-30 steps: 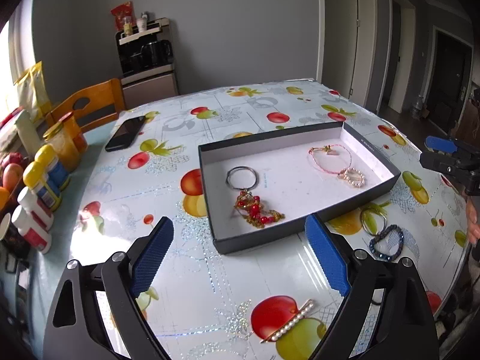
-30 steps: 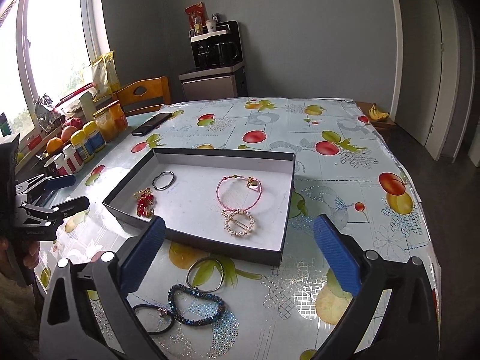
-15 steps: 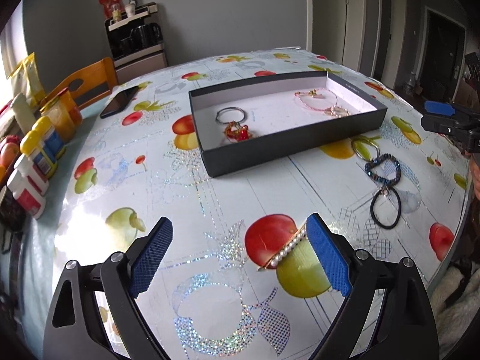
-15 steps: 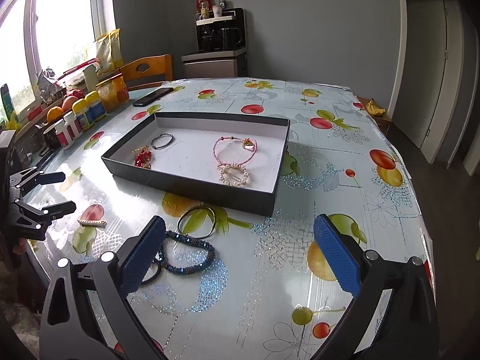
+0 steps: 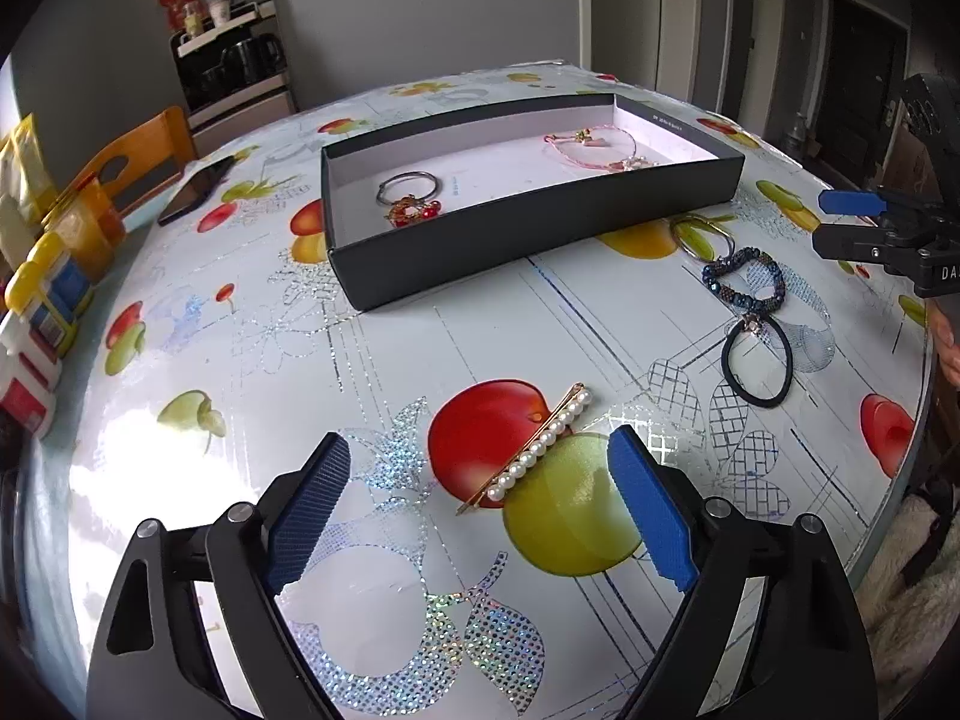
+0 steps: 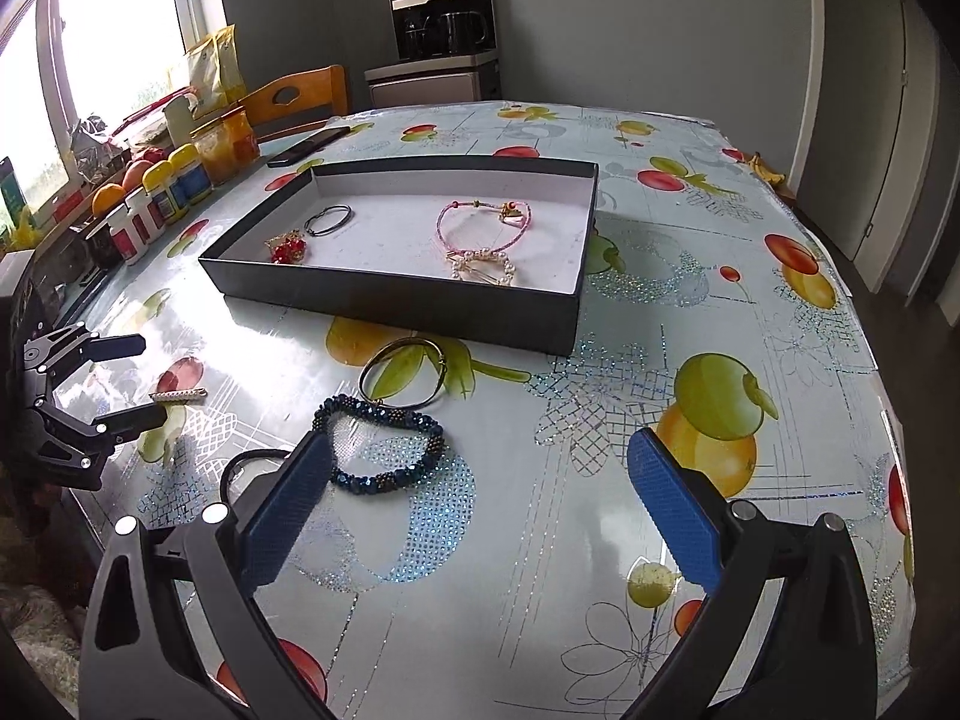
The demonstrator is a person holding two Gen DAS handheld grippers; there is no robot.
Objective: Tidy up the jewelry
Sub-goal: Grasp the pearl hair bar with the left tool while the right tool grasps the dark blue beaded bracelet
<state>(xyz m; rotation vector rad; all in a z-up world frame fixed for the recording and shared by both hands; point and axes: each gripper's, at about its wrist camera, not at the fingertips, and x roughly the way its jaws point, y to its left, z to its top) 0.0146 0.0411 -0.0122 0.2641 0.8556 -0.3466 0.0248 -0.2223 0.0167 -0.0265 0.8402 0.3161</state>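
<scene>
A black tray (image 5: 540, 228) (image 6: 390, 306) on the fruit-print table holds a key ring with red beads (image 5: 411, 204), a pink bracelet (image 6: 486, 222) and a pearl piece (image 6: 483, 267). On the table lie a pearl hair clip (image 5: 534, 450) (image 6: 178, 395), a gold bangle (image 6: 405, 372) (image 5: 699, 237), a dark blue beaded bracelet (image 6: 384, 444) (image 5: 747, 285) and a black hair tie (image 5: 756, 366) (image 6: 249, 462). My left gripper (image 5: 480, 504) is open, just above the clip, which lies between its fingers. My right gripper (image 6: 480, 504) is open and empty beside the beaded bracelet.
A phone (image 5: 195, 189), jars and bottles (image 6: 174, 180) (image 5: 54, 282) stand along the window side. A wooden chair (image 6: 294, 102) stands behind them. The table's front edge (image 5: 918, 420) is close to both grippers.
Both grippers have drawn back from the tray and dropped toward the table's near side. The left gripper now frames the pearl clip; the right has come close to the beaded bracelet.
</scene>
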